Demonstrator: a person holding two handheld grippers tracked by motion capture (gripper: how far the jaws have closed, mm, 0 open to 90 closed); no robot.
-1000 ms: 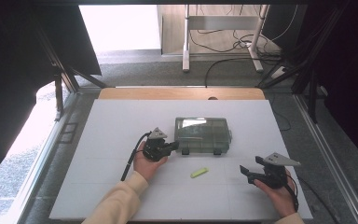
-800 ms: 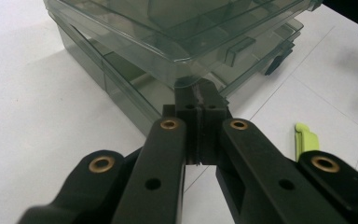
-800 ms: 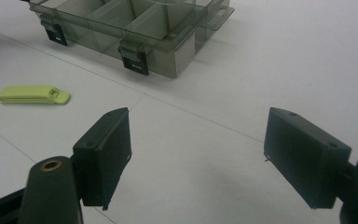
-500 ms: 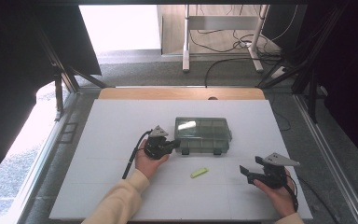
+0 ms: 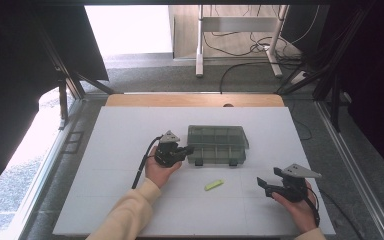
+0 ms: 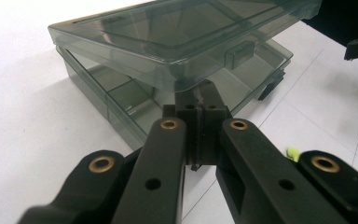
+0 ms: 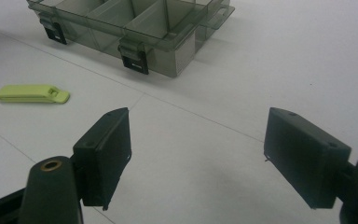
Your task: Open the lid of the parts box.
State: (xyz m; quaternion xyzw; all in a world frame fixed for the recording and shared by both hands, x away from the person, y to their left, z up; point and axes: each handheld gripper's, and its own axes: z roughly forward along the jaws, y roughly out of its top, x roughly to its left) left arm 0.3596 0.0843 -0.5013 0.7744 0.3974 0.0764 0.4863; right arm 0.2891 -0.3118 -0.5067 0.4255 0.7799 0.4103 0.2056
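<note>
From above, a smoky plastic box (image 5: 218,144) with compartments sits near the middle of the white table (image 5: 130,125), a little toward the far edge. The left gripper (image 5: 186,150) is at the box's left end, its jaws pressed together under the lid (image 5: 215,137) there, and the person's left hand (image 5: 159,169) wraps the body of the tool. A small lime-green clip (image 5: 214,185) lies flat between the box and the near edge. The right gripper (image 5: 264,185) is near the near right corner, well apart from the box, pointing left. Along the left gripper (image 6: 199,95), the jaws are closed tight on each other, their tips tucked beneath the lid (image 6: 177,32), which is tilted up off the box (image 6: 121,93) on this side; a bit of the clip (image 6: 292,153) shows to the right. Along the right gripper (image 7: 198,149), the jaws are spread wide with nothing between them above bare table (image 7: 284,56); the box (image 7: 135,28) with its two black latches and the clip (image 7: 32,94) lie beyond.
</note>
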